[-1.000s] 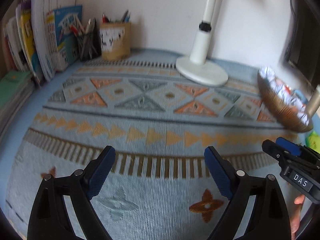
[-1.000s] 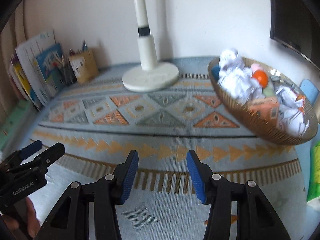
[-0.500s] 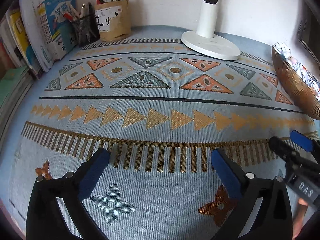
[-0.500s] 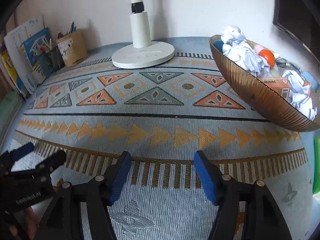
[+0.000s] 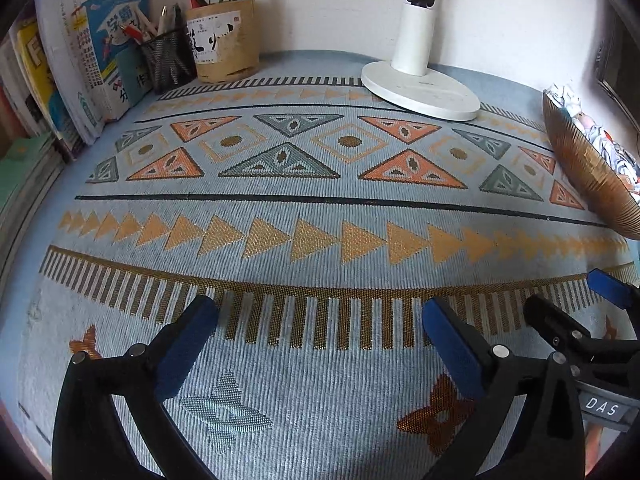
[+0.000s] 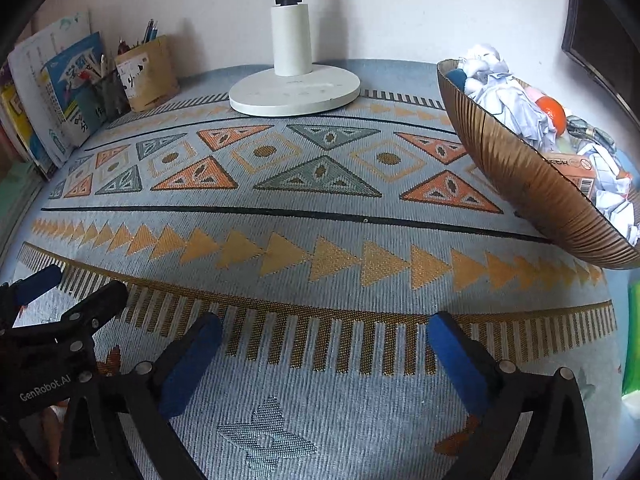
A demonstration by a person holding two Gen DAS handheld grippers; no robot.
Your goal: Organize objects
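While the left gripper (image 5: 320, 320) stands with its jaws fully apart and the right gripper (image 6: 324, 332) is opening its jaws wide, neither has anything between its blue pads, only the patterned cloth (image 5: 320, 216) below. Ahead and to the right of both pairs of jaws sits the ribbed brown bowl (image 6: 520, 176), well apart from them, heaped with crumpled paper (image 6: 508, 100), an orange ball (image 6: 554, 110) and a small carton (image 6: 576, 168). Far ahead to the left, a mesh cup (image 5: 166, 60) and a tan pot (image 5: 224, 46) hold pens.
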